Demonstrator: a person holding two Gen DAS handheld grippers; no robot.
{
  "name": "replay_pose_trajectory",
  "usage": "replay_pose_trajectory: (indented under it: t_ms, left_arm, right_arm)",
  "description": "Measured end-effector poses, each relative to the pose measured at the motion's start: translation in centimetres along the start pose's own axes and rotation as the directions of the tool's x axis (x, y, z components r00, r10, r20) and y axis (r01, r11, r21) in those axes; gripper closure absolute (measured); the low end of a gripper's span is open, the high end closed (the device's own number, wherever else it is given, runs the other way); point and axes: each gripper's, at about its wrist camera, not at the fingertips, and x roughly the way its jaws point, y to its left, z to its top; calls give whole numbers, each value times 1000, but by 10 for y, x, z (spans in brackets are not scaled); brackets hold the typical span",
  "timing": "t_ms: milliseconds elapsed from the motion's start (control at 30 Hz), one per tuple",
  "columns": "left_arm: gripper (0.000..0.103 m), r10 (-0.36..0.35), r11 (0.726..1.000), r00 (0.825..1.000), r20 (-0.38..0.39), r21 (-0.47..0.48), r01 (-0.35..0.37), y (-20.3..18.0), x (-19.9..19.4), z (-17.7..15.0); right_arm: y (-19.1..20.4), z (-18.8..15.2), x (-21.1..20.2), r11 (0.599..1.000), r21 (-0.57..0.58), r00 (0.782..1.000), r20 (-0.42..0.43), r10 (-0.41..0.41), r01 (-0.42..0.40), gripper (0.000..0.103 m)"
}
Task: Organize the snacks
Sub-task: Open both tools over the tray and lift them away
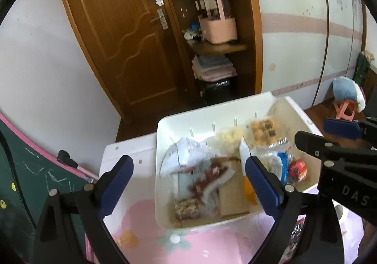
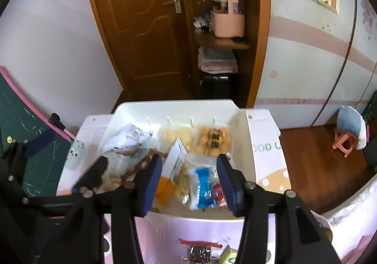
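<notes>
A white plastic bin [image 1: 162,127] [image 2: 176,105] on a pink-patterned table holds several snack packets. Among them are a blue-and-white packet [image 2: 202,183] [image 1: 281,165], a red one [image 2: 218,193], an orange cracker pack [image 2: 213,139] [image 1: 264,129], a white bag [image 2: 127,139] and a brown packet [image 1: 232,193]. My left gripper [image 1: 188,169] hovers above the bin's left half, jaws wide open and empty. My right gripper [image 2: 190,179] hangs over the right half, open, its pads apart from the packets below. A dark packet with a red stripe [image 2: 200,249] and a green one [image 2: 229,254] lie on the table in front of the bin.
A green chalkboard with a pink frame [image 1: 28,169] leans at the left. Behind the table are a wooden door [image 1: 122,35], open shelves with a pink basket [image 1: 219,26], and a pale wardrobe [image 1: 306,51]. A small pink stool with a blue cushion [image 2: 348,132] stands on the floor at the right.
</notes>
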Motion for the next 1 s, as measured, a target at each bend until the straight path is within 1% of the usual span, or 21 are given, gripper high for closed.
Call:
replay_pose_trajectory:
  t_ms: [133, 267, 367, 600, 700, 767, 833, 1000]
  left_arm:
    - [8, -17, 1000, 1000, -8, -23, 17, 2, -7, -13]
    - [8, -25, 999, 1000, 7, -44, 25, 7, -24, -27]
    - [8, -48, 997, 999, 12, -65, 48, 10, -40, -37]
    - [7, -81, 993, 995, 51, -84, 86, 13, -84, -57]
    - [8, -107, 987, 992, 73, -111, 115, 15, -108, -65]
    - [7, -137, 980, 986, 97, -131, 149, 16, -127, -74]
    - [7, -155, 977, 982, 106, -133, 168, 14, -143, -82]
    - [7, -170, 975, 976, 136, -123, 187, 7, -172, -101]
  right_arm:
    - [-6, -10, 1, 999, 47, 999, -21, 28, -27, 50]
    - [-9, -23, -10, 996, 82, 999, -15, 46, -45, 50]
    - [-6, -32, -23, 993, 94, 998, -1, 64, -64, 50]
    - [-1, -53, -65, 992, 90, 995, 54, 80, -85, 50]
    - [0, -63, -88, 990, 93, 992, 88, 94, -102, 50]
    - [-2, -71, -104, 988, 102, 988, 113, 103, -115, 50]
    - [-4, -80, -119, 986, 109, 985, 134, 113, -128, 50]
    - [-5, -104, -149, 991, 84, 980, 178, 86, -102, 50]
